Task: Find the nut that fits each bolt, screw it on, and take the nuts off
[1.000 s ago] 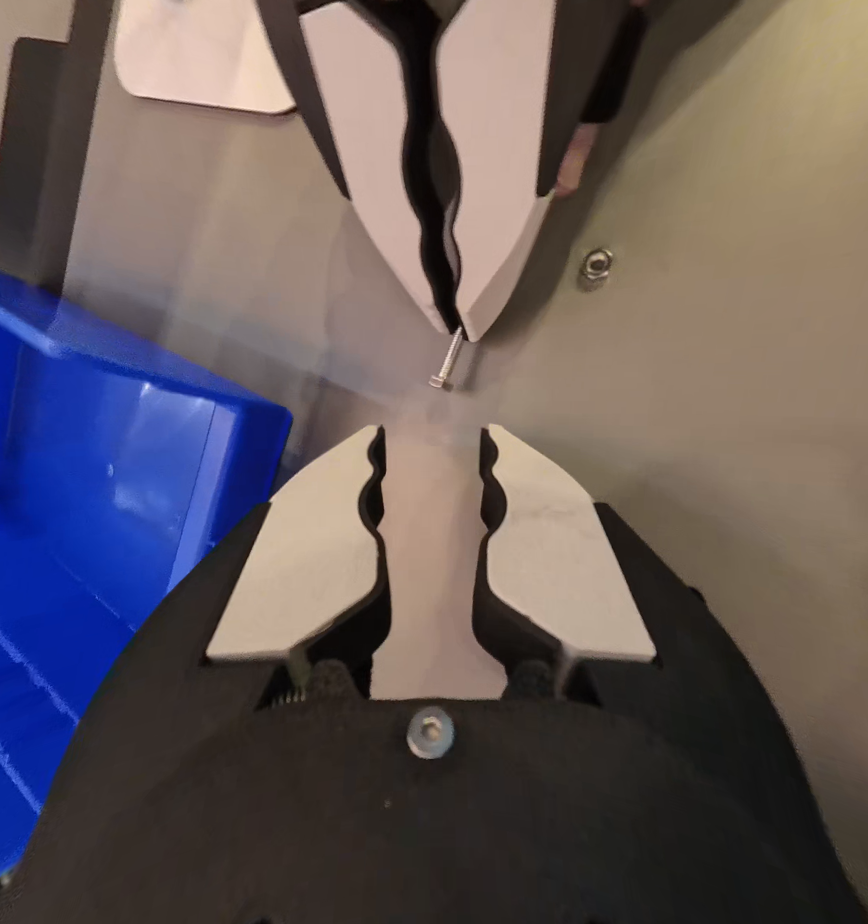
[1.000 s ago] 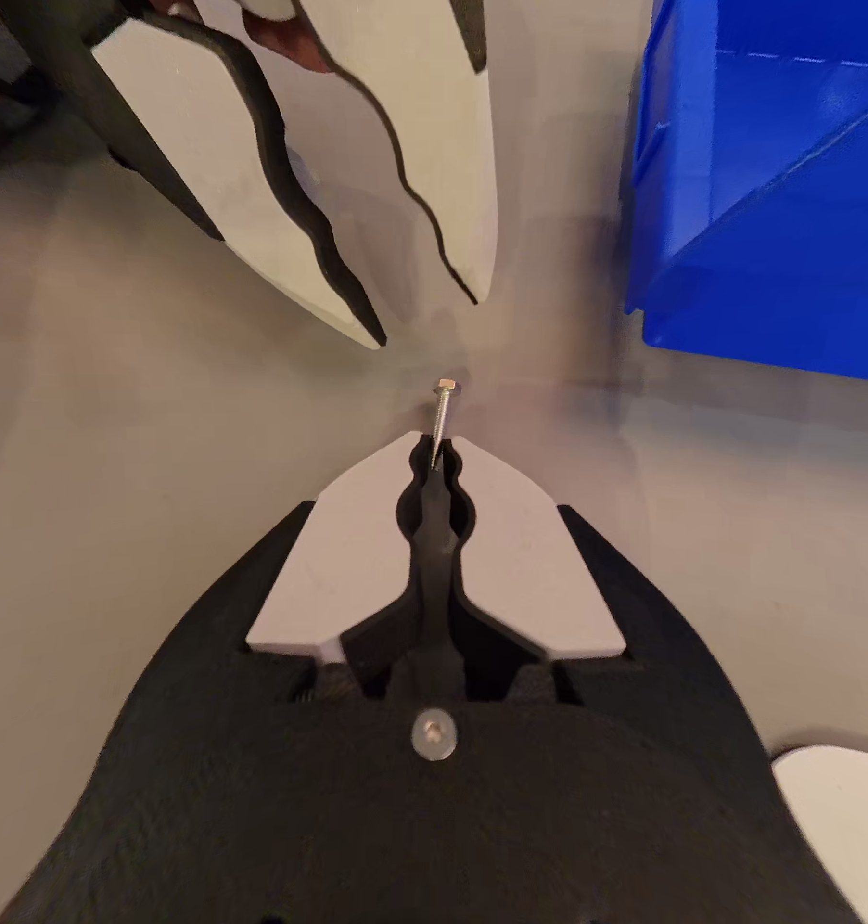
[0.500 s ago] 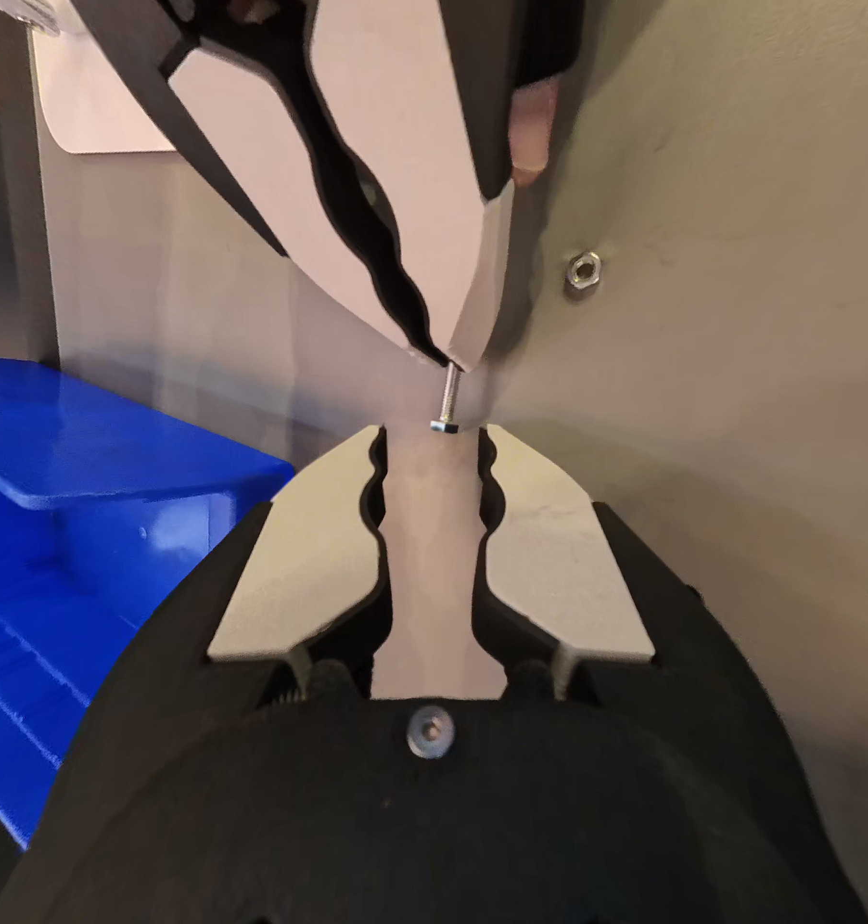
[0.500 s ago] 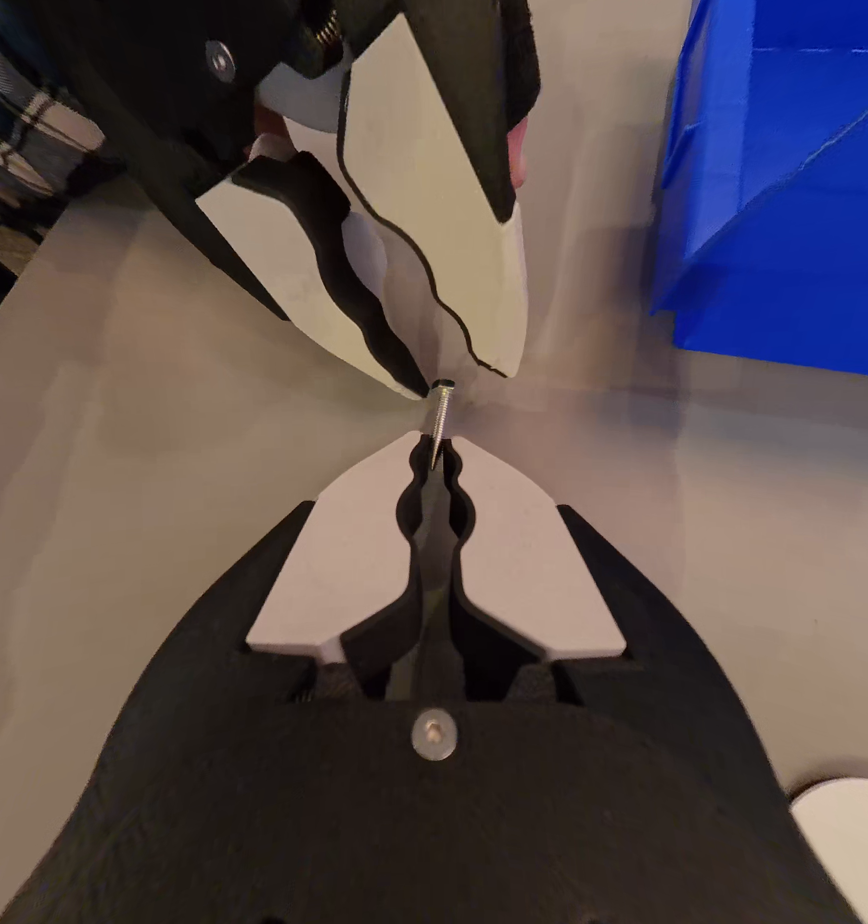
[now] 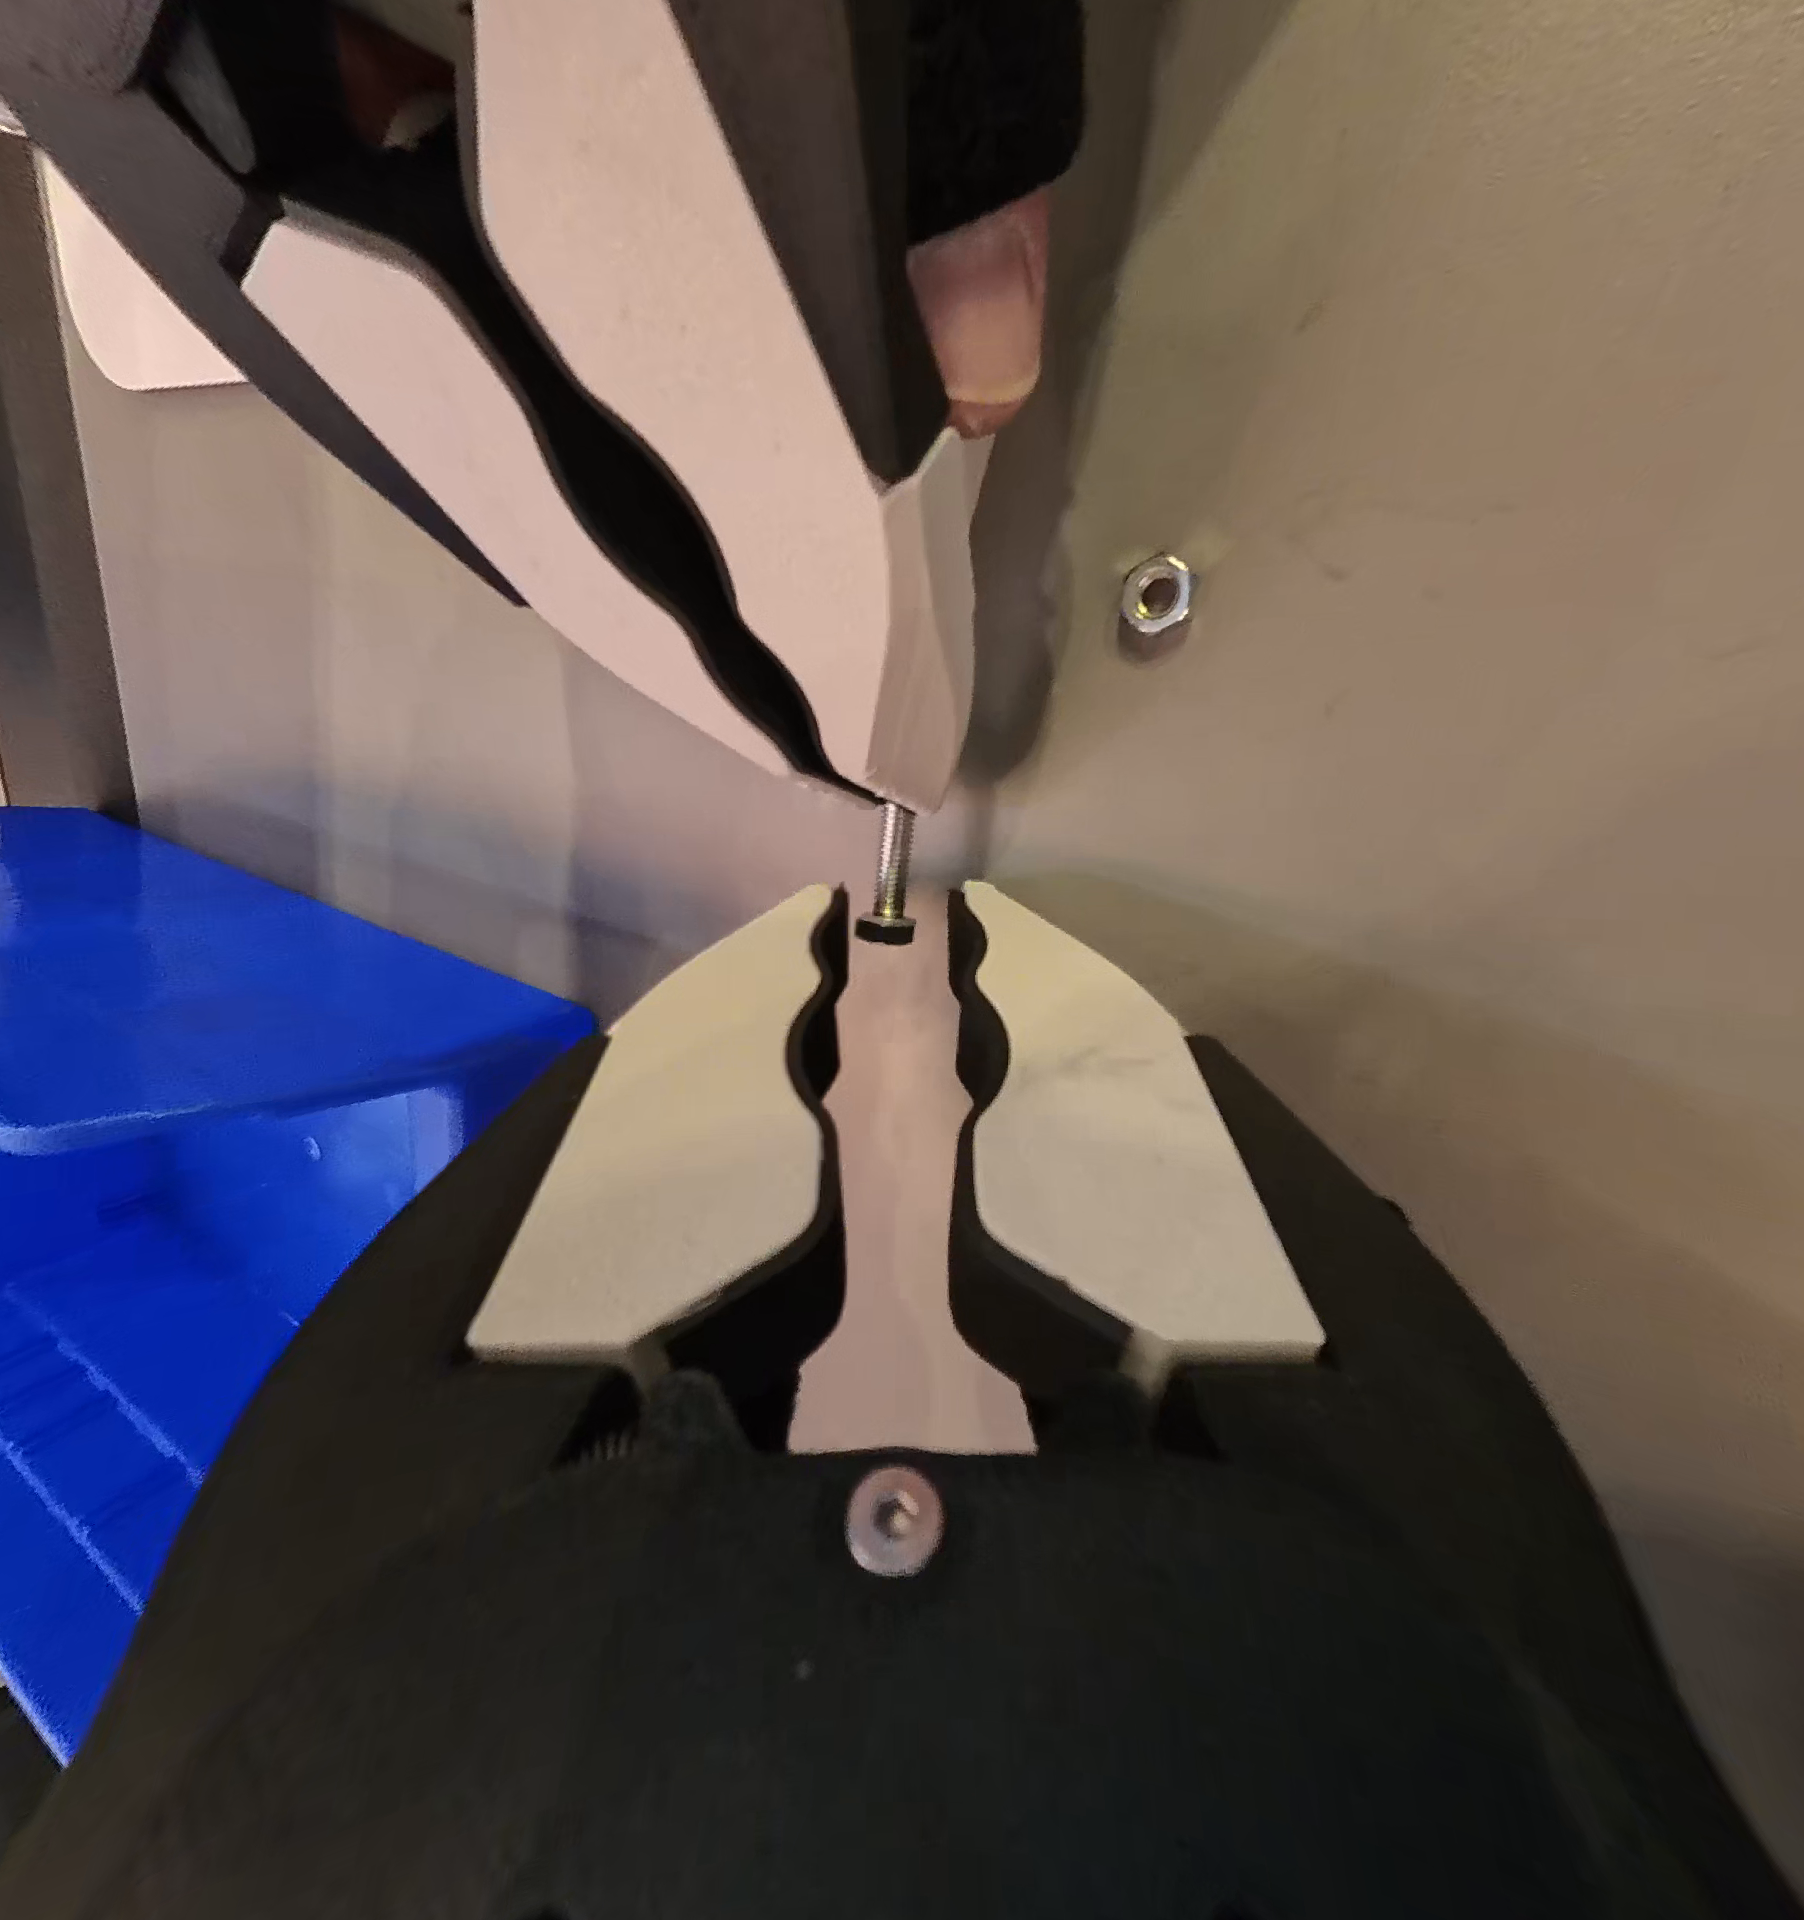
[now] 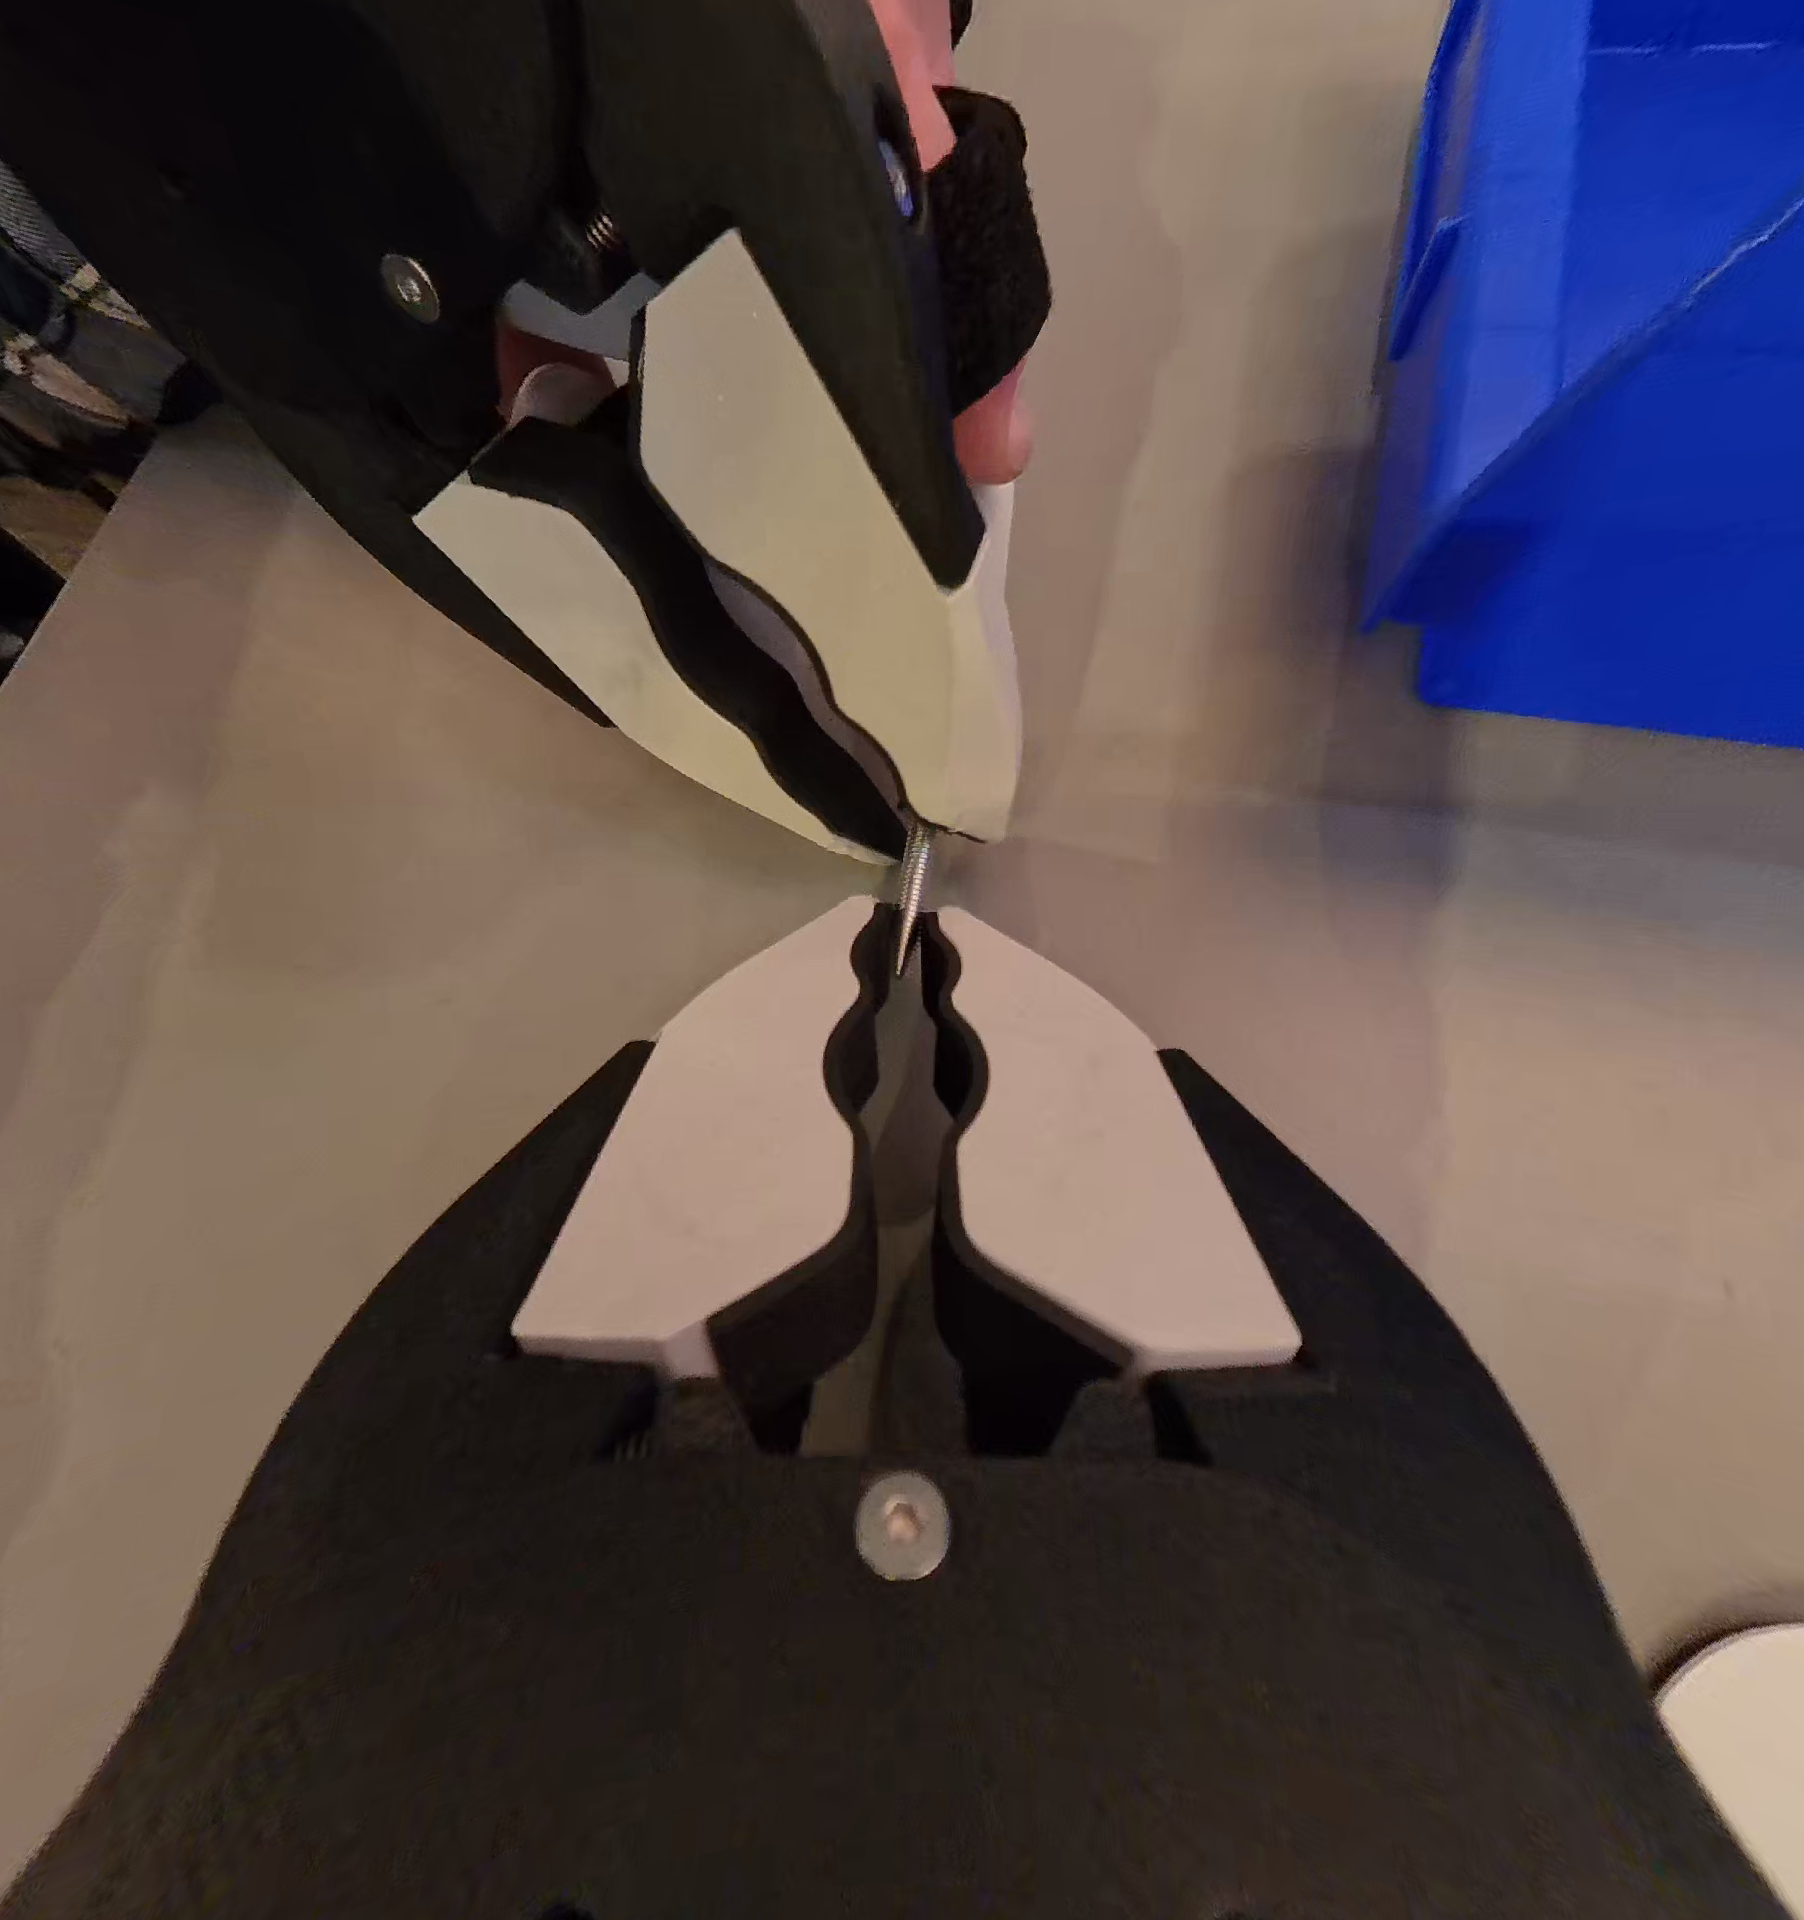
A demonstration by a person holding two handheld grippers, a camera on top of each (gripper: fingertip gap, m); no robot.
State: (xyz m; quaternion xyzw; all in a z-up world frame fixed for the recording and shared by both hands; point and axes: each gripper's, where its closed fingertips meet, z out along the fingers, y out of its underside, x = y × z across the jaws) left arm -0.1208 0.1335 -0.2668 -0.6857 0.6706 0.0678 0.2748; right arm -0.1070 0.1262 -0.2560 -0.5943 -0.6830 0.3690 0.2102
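The right tool [image 6: 903, 914] is nearly closed, its tips pinching the threaded end of a small bolt [image 5: 893, 878]. The left tool [image 5: 893, 904] stands partly open around the bolt's head, a gap showing on both sides. A loose nut [image 5: 1152, 608] lies on the desk [image 5: 1500, 831] beyond the left tool, to its right, seen only in the left view. A blue bin [image 5: 202, 1091] sits at its left. A white round object [image 6: 1771, 1756] shows only in the right view.

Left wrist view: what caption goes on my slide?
Right claw holds a bolt head-first between the open left claw's tips.
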